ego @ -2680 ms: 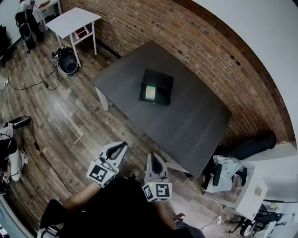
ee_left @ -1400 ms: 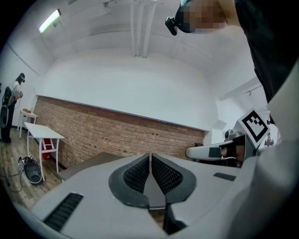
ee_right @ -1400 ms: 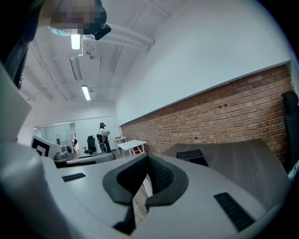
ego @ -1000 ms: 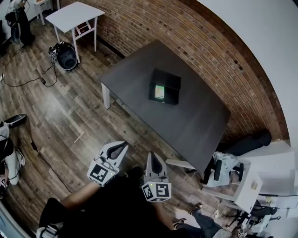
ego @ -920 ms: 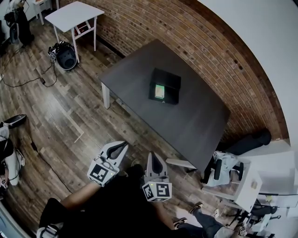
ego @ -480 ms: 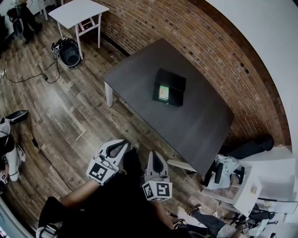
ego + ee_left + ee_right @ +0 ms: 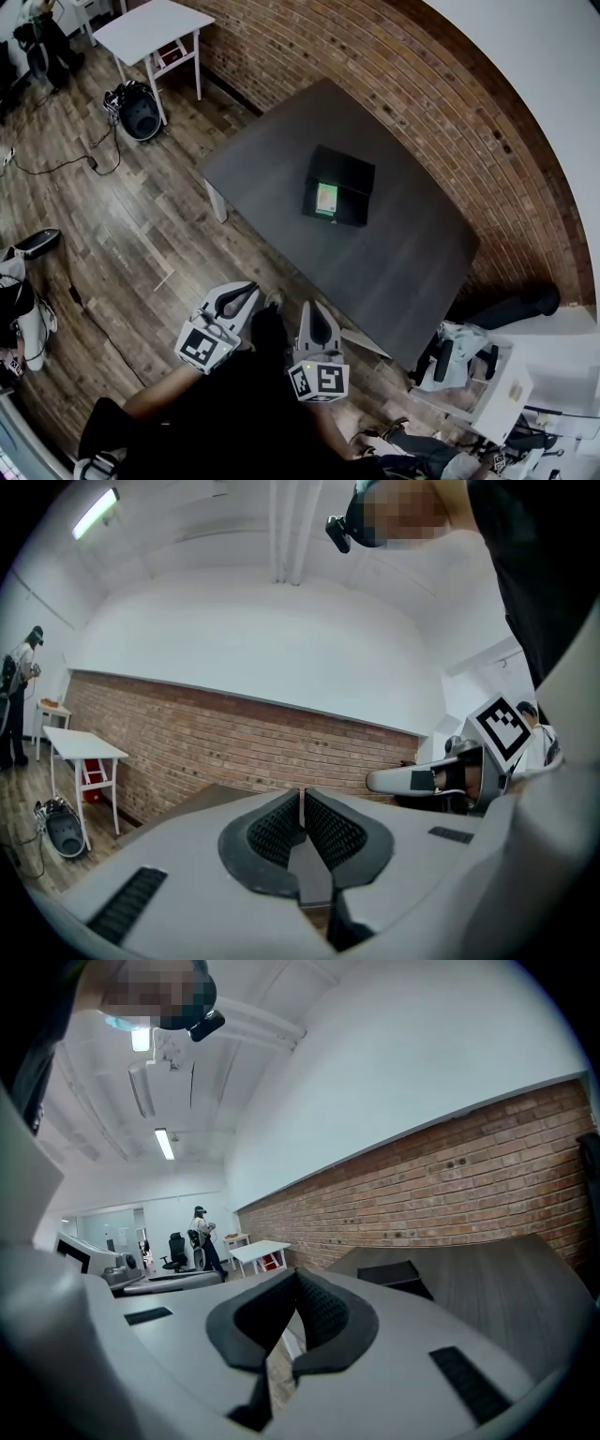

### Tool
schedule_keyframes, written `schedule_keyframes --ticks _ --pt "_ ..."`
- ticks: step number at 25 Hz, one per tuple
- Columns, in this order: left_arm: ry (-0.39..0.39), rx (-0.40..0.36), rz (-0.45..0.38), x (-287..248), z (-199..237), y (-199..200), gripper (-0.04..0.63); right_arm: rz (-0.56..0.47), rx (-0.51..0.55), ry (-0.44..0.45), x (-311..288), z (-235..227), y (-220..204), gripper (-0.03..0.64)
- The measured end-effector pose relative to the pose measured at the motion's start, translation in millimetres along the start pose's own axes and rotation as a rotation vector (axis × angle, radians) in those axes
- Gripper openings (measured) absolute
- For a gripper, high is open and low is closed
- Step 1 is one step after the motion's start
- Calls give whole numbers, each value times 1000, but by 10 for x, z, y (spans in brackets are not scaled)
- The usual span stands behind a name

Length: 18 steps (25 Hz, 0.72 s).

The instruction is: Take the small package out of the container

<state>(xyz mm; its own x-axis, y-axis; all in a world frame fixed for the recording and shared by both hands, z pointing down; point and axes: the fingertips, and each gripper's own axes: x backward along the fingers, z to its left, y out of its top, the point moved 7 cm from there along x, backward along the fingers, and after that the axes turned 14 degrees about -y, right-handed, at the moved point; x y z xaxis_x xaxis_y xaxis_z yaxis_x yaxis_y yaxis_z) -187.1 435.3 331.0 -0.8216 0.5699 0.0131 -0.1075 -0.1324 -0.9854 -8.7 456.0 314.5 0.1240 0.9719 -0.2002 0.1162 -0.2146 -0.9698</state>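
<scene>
A black open container (image 7: 339,186) sits on the dark table (image 7: 394,253), well ahead of me. Inside it, at its near-left side, lies the small green package (image 7: 325,199). Both grippers are held low and close to my body, far from the table's near edge. My left gripper (image 7: 250,290) is shut with nothing between its pads. My right gripper (image 7: 316,308) is also shut and empty. The right gripper view shows the container (image 7: 392,1273) on the table (image 7: 511,1283), beyond the jaws. The package does not show in either gripper view.
A brick wall (image 7: 412,84) runs behind the table. A small white table (image 7: 155,23) and a dark round object (image 7: 141,114) on the floor stand far left, with cables nearby. A person (image 7: 42,33) stands at the far left. White equipment (image 7: 469,361) sits at the right.
The table and container have shifted a little rightward and lower in the head view. Both grippers stay shut in the same spot.
</scene>
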Motion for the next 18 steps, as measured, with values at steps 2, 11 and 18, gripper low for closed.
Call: schedule_keyframes --ticks 2,11,18 --pt "-2 -3 4 -170 78 16 43 2 1 2 -152 -102 37 25" --pt "19 1 24 -977 443 71 43 24 17 30 -888 -578 254 25" --pt "40 12 56 -1576 648 59 43 60 6 55 -1382 -995 334 25"
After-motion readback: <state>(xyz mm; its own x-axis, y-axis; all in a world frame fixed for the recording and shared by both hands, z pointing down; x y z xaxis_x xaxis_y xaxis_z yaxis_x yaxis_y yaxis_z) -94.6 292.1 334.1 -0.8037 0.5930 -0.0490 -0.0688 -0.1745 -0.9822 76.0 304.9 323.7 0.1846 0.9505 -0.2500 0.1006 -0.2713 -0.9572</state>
